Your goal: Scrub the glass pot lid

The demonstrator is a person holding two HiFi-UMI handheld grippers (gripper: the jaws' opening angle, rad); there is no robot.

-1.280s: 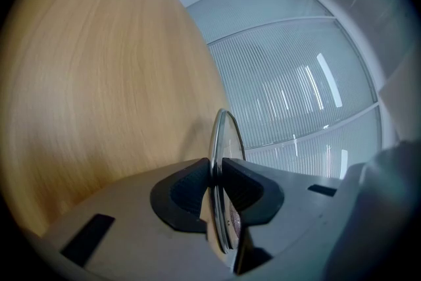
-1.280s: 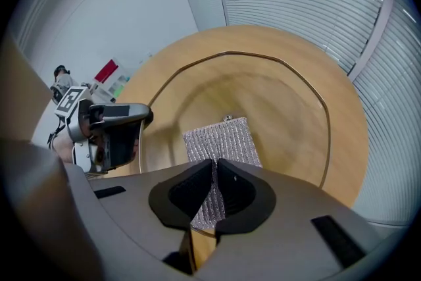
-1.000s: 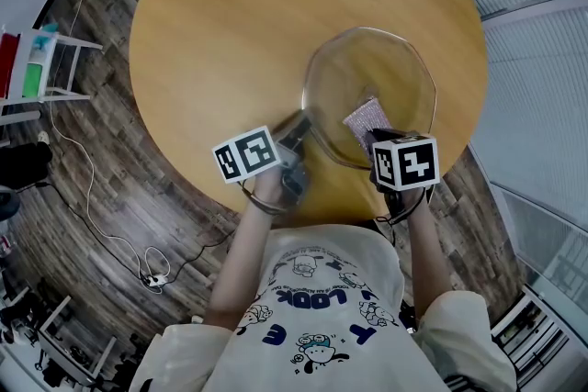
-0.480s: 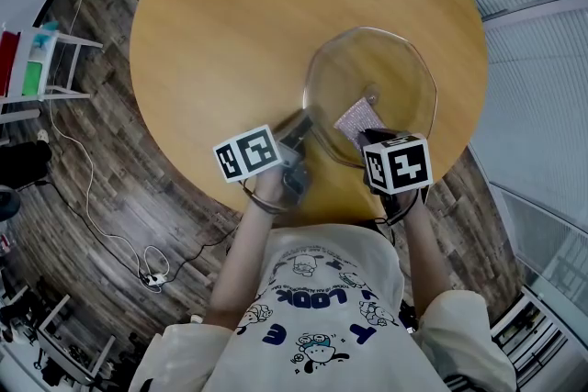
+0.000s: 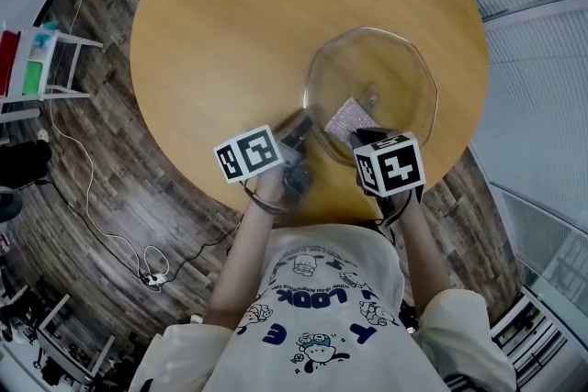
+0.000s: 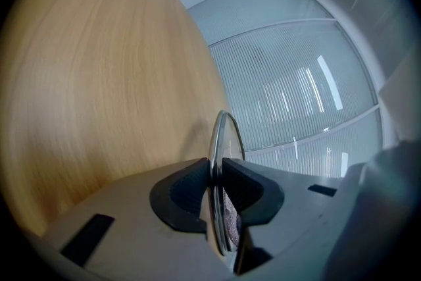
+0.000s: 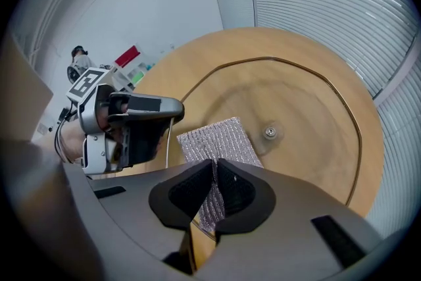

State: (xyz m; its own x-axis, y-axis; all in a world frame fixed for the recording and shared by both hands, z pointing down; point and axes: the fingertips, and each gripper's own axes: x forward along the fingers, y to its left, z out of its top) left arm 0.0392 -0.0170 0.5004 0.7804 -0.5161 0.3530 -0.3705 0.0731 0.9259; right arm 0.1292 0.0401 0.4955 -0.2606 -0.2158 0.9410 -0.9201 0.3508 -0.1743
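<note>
Far out to the left of my left gripper [image 5: 301, 128] there's a small white rack [image 5: 57, 61] on the wood floor [image 5: 119, 197], well away from the action; not my problem.

The left gripper itself is clamped on the near rim of the glass pot lid [image 5: 397, 67]; in the left gripper view the rim runs edge-on straight between the jaws, with both pads pressed on the metal band; the round wooden table [image 5: 230, 14] spreads out beyond and to the left of it.

The lid sits just ahead of both grippers, over the near right part of the table, with the small screw [image 7: 270, 133] at its centre facing up; whether the far rim touches the wood I honestly can't tell.

Just right of the left gripper, a silvery mesh scrub pad [image 5: 347, 115] lies flat on the glass, between the near rim and that screw.

The right gripper [image 5: 366, 139] points steeply down onto it; its jaws are pinched together on the pad's near end, and the rest of the pad fans out ahead of the jaws toward the screw.
</note>
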